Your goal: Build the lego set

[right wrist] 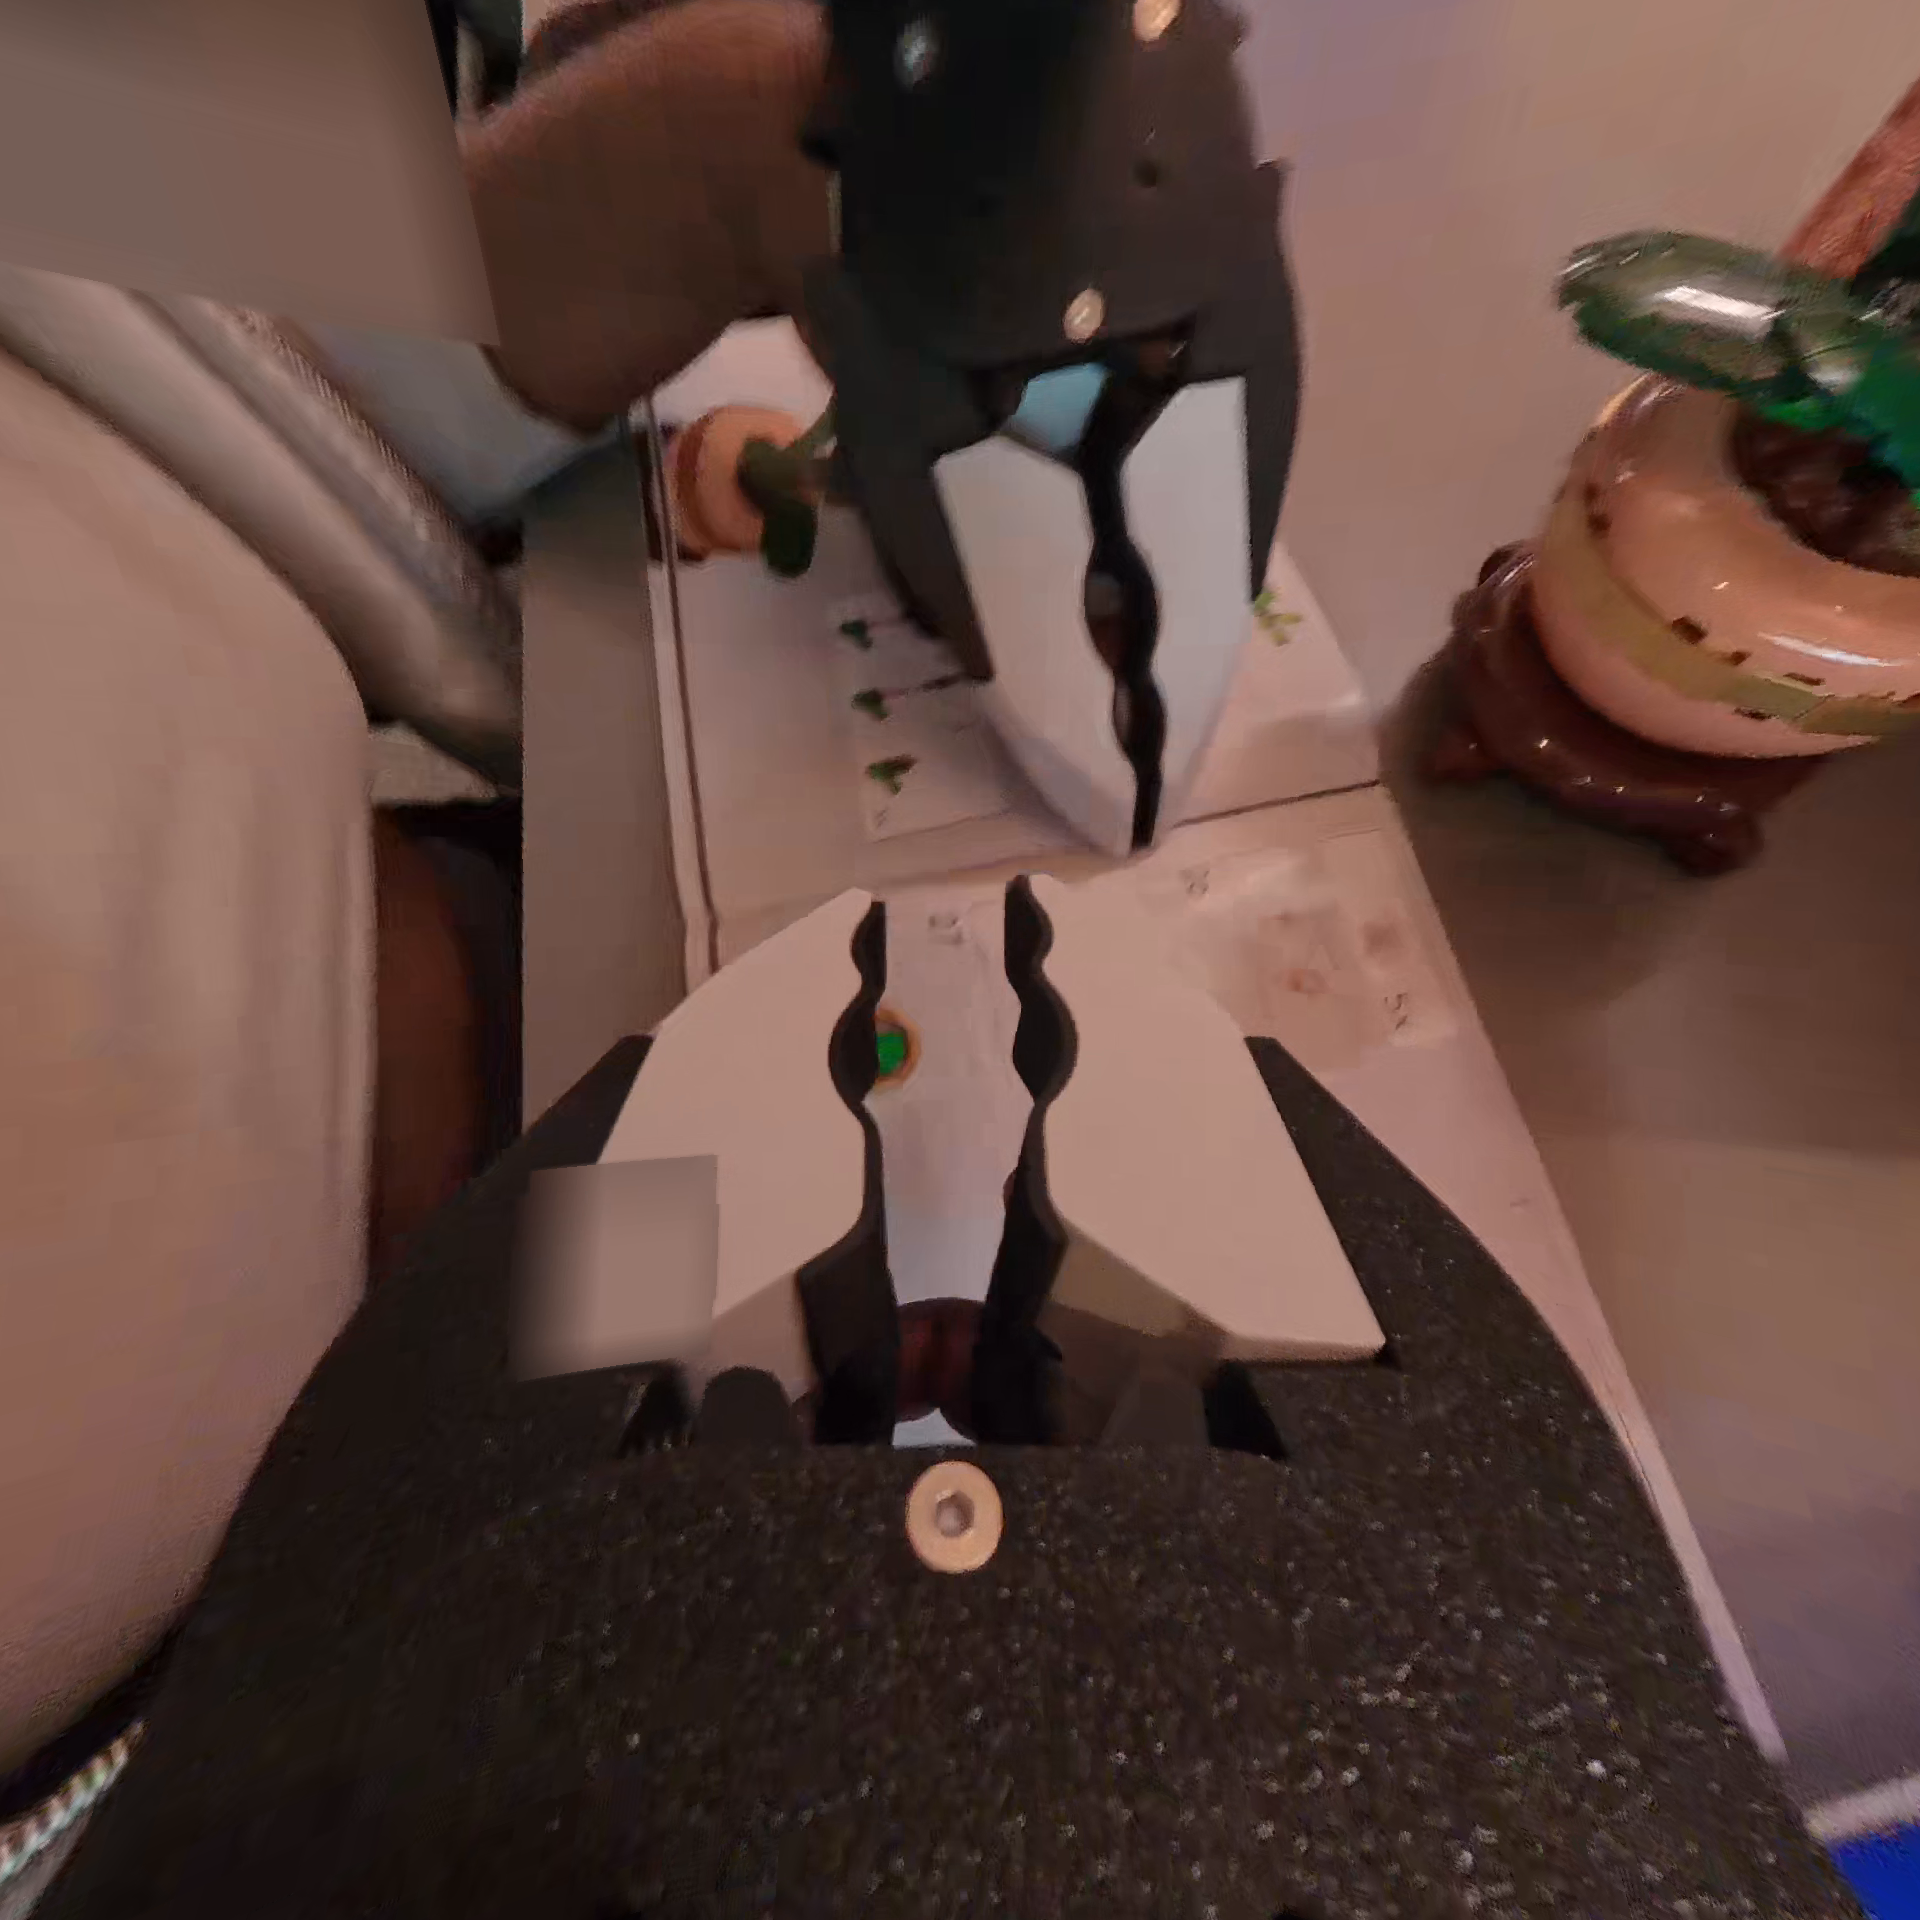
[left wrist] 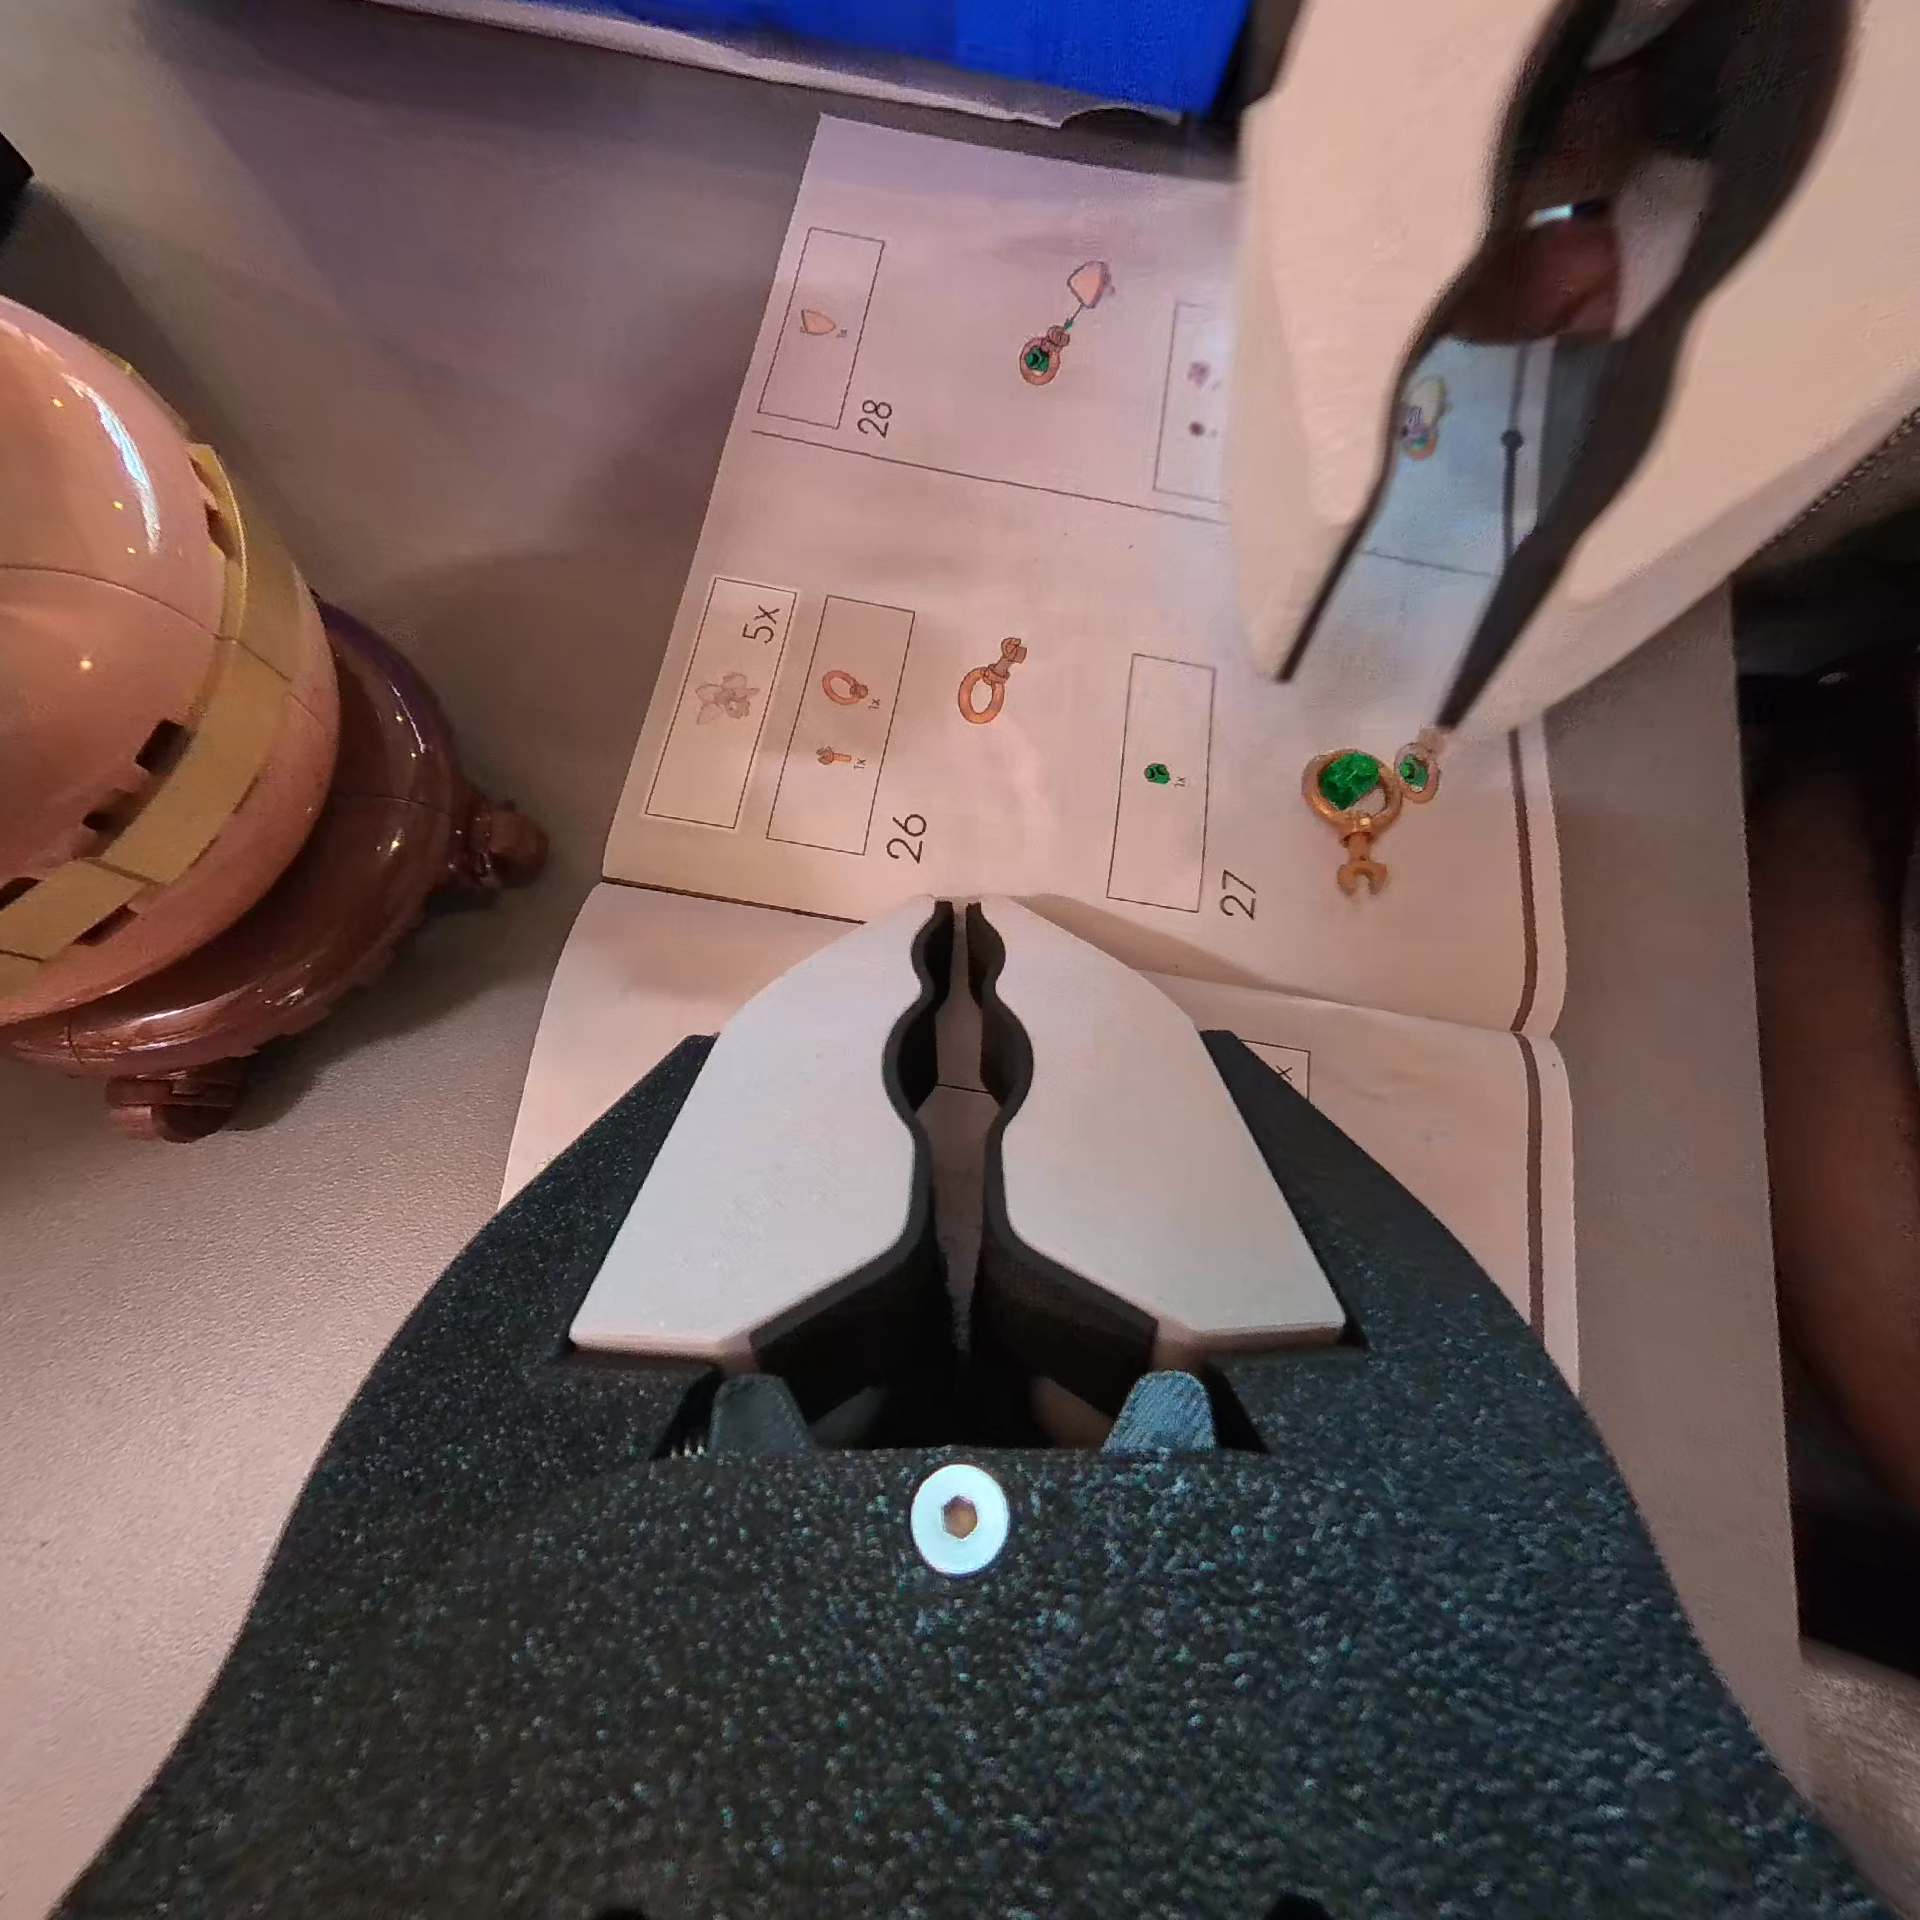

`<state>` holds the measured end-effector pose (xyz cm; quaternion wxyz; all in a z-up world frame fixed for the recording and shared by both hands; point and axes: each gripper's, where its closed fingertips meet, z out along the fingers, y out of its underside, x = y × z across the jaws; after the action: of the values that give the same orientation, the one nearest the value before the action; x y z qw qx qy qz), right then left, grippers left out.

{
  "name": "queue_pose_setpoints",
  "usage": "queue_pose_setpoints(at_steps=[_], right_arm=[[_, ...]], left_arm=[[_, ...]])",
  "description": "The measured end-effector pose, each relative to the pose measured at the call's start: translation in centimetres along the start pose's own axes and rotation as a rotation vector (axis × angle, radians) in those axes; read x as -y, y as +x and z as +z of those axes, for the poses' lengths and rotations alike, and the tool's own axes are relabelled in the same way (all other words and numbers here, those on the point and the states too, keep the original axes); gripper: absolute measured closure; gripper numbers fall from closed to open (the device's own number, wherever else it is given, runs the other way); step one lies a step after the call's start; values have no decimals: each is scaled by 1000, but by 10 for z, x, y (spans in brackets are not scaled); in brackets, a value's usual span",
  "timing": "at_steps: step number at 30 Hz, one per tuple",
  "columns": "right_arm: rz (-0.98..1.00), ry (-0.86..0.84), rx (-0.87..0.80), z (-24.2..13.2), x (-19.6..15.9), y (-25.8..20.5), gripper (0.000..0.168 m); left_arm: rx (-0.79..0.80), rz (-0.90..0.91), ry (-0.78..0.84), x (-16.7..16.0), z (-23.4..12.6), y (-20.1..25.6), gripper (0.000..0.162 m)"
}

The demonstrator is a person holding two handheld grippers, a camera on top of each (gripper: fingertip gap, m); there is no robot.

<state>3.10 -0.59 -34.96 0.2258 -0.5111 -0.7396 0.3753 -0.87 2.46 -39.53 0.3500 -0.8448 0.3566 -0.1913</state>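
On the open instruction booklet (left wrist: 935, 499), a gold ring piece with a green gem (left wrist: 1349, 790) is seen lying flat, just below the tips of the right gripper (left wrist: 1361, 696), whose jaws are parted narrowly around nothing. The left gripper (left wrist: 958, 909) is held over the booklet's fold with its jaws almost closed and empty, and a pink pot model (left wrist: 135, 675) is placed on the table (left wrist: 499, 364) beside it.

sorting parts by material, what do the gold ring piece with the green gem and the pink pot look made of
Gold ring piece: likely hard plastic with a metallic gold finish; its green gem looks translucent, catching light.
Pink pot: glossy plastic, going by bright highlights and visible seams between curved pieces.
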Motion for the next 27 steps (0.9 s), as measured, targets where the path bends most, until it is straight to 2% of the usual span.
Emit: queue_pose_setpoints(at_steps=[5, 8, 12, 16, 19, 22, 25, 27], right_arm=[[-85, -171, 34, 7, -32, -28, 145], [-114, -236, -44, 13, -44, -22, 147], [-113, -244, -90, 15, -46, -18, 156], [-99, -238, -107, 14, -47, -17, 157], [-88, -223, -109, 13, -47, -17, 158], [-74, -200, -100, 12, -47, -17, 158], [-60, -175, -102, 11, -46, -15, 161], [-52, -170, -102, 11, -46, -13, 161]], left_arm=[[8, 10, 0, 0, 0, 0, 160], [25, 53, -2, 0, 0, 0, 159], [60, 125, -5, 0, 0, -1, 158], [81, 184, -30, 1, -3, 1, 157], [25, 166, 79, 15, -9, 17, 157], [-63, 183, 151, 21, -15, 46, 145], [-56, 231, 131, 15, -9, 59, 128], [-52, 242, 121, 13, -5, 61, 122]])
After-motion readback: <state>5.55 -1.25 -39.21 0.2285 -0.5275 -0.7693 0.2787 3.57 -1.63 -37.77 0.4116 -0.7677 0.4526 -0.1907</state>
